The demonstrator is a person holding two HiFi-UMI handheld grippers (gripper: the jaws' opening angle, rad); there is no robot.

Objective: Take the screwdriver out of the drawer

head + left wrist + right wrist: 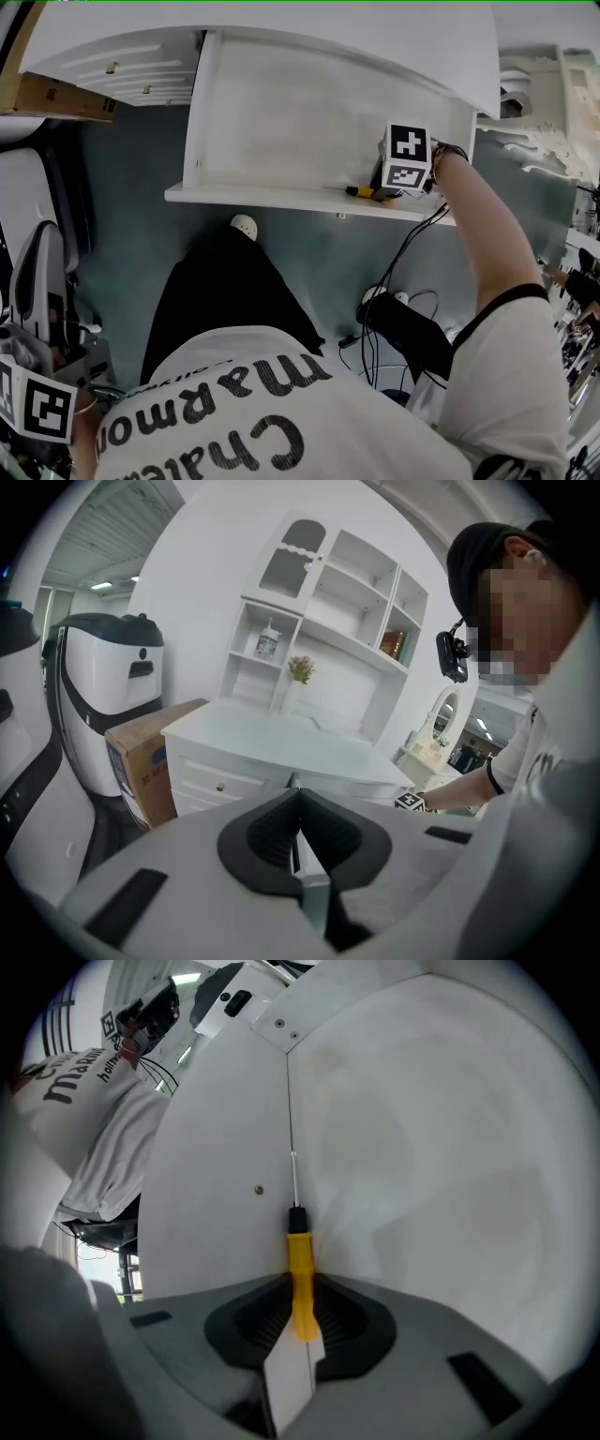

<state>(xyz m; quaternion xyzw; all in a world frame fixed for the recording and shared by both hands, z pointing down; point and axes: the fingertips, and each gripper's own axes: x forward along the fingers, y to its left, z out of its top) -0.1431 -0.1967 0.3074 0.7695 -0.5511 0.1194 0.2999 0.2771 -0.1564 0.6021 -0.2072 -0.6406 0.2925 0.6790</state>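
Observation:
The white drawer (272, 195) is pulled open below me. A screwdriver (299, 1274) with a yellow handle, black collar and thin metal shaft lies in it, along the corner where the front wall meets the floor. My right gripper (302, 1314) reaches down into the drawer and is shut on the yellow handle, which sits between the dark pads. In the head view the screwdriver (362, 191) shows just left of the right gripper (384, 193) under its marker cube. My left gripper (298, 841) hangs low at my left side, away from the drawer, jaws together and holding nothing.
The drawer belongs to a white dresser (281, 742) with a shelf hutch. A cardboard box (56, 98) stands beside the dresser, and a white machine (103, 696) stands left of the box. Black cables (394, 309) lie on the grey floor by my legs.

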